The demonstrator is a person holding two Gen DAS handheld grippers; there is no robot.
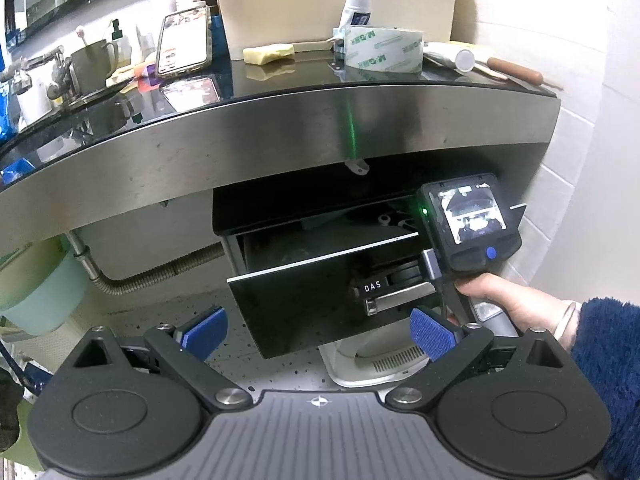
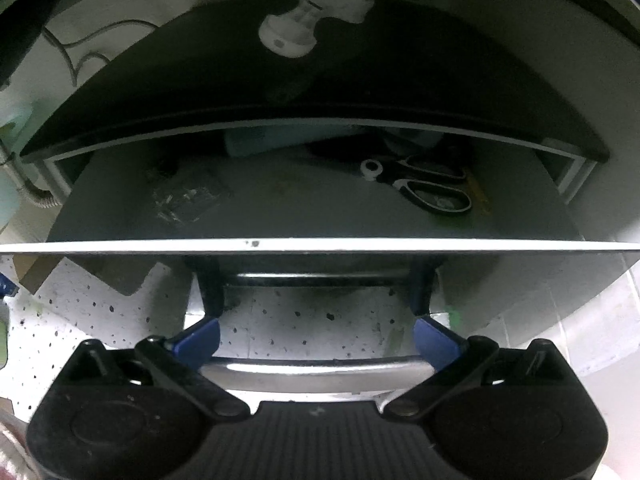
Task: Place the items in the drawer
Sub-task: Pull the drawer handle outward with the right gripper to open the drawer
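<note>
Under the counter (image 1: 280,120), the drawer (image 2: 320,245) is sitting partly open, scissors (image 2: 434,188) inside. My right fingers (image 2: 318,334) are spread around its handle (image 2: 320,370); left fingers (image 1: 320,330) are hanging spread, holding nothing. I'm guessing straight, level motion avoids jamming.

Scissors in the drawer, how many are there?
1. The scissors lie at the right side of the open drawer, handles toward the front. The drawer's back is dark, so more could be hidden there.
</note>
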